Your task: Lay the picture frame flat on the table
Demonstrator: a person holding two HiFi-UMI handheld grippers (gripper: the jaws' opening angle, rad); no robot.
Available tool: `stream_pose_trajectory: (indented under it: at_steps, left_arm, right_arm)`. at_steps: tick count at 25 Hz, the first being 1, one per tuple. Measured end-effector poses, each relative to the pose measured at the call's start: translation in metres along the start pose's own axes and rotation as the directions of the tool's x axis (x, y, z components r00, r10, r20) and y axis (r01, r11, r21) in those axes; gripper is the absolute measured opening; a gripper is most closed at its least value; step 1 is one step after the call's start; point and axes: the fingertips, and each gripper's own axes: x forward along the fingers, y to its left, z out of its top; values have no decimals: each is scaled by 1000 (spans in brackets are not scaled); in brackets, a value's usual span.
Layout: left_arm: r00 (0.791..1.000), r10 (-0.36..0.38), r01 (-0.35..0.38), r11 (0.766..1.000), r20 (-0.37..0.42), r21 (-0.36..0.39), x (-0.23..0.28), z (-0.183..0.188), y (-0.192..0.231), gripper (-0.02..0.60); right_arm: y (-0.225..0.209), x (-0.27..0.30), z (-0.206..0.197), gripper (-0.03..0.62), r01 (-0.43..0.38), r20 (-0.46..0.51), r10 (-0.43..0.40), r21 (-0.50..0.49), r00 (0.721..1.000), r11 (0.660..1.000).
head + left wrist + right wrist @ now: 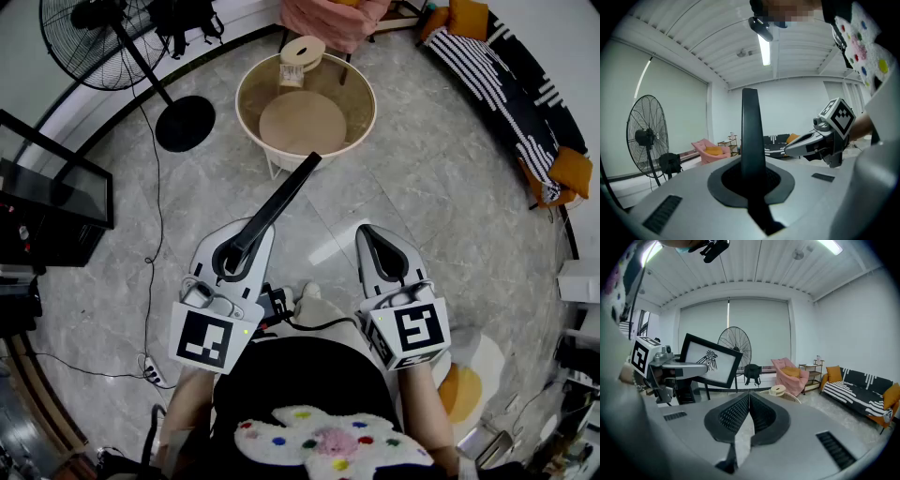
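Note:
The picture frame is black and shows edge-on in the head view, slanting up from my left gripper toward the round table. The left gripper is shut on the frame's lower edge. In the left gripper view the frame stands as an upright dark bar between the jaws of the left gripper. The right gripper view shows its face, white with a bird drawing, held in the air. My right gripper is beside it, shut with nothing between its pads.
A wooden roll lies at the far edge of the glass-topped table. A standing fan with a round base is at the left, near a dark stand. A striped sofa and a pink armchair line the room.

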Motion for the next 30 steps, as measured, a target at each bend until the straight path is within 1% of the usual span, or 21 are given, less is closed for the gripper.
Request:
stream_pose_trajectory:
  at_steps: [11, 16, 24, 30]
  left_arm:
    - [1000, 0, 0, 1000, 3, 7, 0, 2, 1, 23]
    - [1000, 1, -1, 1000, 7, 6, 0, 2, 1, 24]
    - [1000, -6, 6, 1000, 14, 9, 0, 5, 2, 24]
    - [999, -19, 18, 1000, 36, 21, -4, 6, 10, 23]
  right_arm:
    - [4, 1, 2, 32, -10, 6, 10, -19, 1000, 1000]
    - [3, 0, 0, 32, 1, -4, -1, 6, 1000, 1000]
    - [1, 0, 7, 34, 14, 31, -14, 19, 999, 1000]
    - [9, 4, 10, 34, 31, 45, -30, -12, 999, 999]
